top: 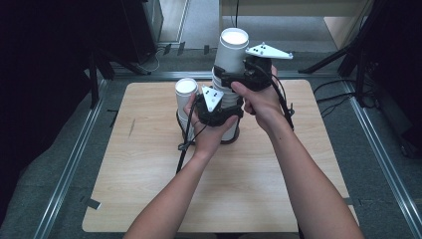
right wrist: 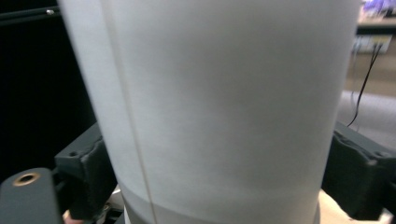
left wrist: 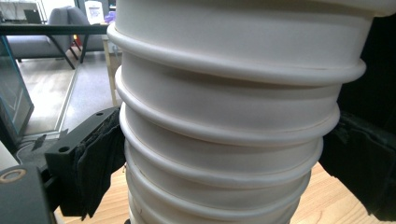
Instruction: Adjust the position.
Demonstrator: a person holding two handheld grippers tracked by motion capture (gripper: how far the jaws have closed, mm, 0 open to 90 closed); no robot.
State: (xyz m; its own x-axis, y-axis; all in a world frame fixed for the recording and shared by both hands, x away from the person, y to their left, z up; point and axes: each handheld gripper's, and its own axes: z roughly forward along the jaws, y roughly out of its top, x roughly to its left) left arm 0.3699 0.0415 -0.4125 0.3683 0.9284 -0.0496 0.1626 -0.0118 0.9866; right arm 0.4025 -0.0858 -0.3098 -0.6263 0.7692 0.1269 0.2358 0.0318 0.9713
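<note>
A: What is in hand at this moment?

B: A tall stack of white paper cups (top: 225, 99) stands on the wooden surface (top: 149, 189), near its far middle. The left hand-held gripper (top: 215, 107) is clamped around the lower part of the stack; in the left gripper view its black pads (left wrist: 100, 161) press the ribbed rims on both sides. The right hand-held gripper (top: 239, 77) sits higher, with its jaws closed on the smooth wall of the top cup (top: 231, 50), which leans a little to one side. A second, shorter cup stack (top: 185, 97) stands just to the left, touching or nearly touching the main one; I cannot tell which.

A: So which step is this?

B: It looks like separating the top cup: one gripper steadies the stack, the other takes the cup.

A: What does the next move call for?

B: Probably a straight upward pull, perhaps with a slight twist, while the left grip holds firm. Squeezing too hard could dent the thin wall, and a slanted pull could topple the stack.
</note>
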